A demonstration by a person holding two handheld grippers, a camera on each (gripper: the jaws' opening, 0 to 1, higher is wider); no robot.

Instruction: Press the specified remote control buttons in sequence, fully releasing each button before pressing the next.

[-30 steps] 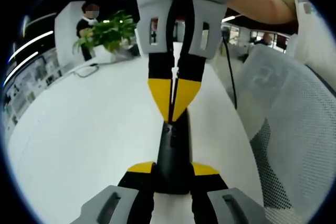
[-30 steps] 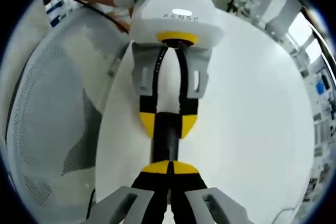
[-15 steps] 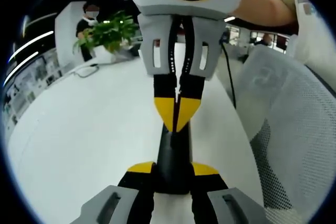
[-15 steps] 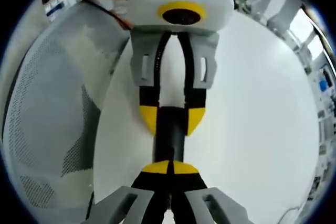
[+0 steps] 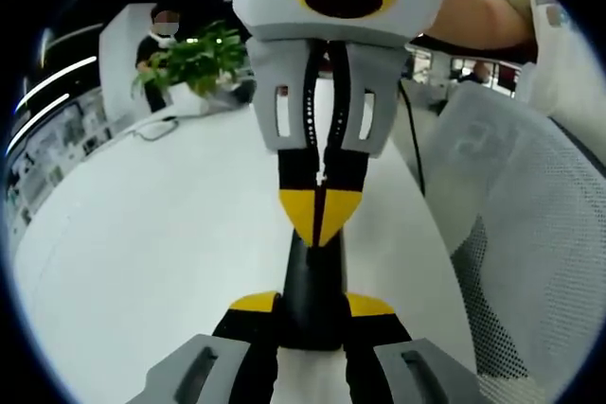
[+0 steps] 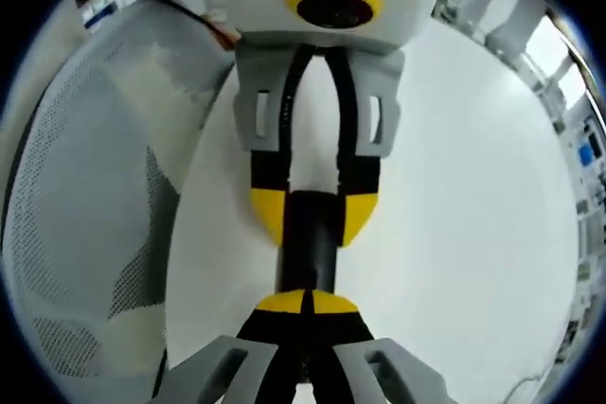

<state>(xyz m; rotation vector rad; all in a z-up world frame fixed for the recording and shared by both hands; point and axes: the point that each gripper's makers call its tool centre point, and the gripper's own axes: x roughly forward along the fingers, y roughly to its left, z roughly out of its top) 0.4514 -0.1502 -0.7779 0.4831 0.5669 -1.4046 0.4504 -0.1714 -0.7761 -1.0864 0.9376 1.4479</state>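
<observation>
Remote (image 5: 312, 290): we are gripping its near end in the left gripper (image 5: 312, 307), over the white table (image 5: 151, 234).
Right gripper (image 5: 322, 217): we are pointing its closed tips (yellow) at the remote's far end.
Chair (image 5: 530, 234): sitting to the right.

bright even overhead light, glare on white table (image 5: 142, 234), soft fisheye-bent edges

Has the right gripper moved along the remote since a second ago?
Yes. In the left gripper view, the right gripper has slid down the black remote toward the left gripper; the plant stays put.
</observation>
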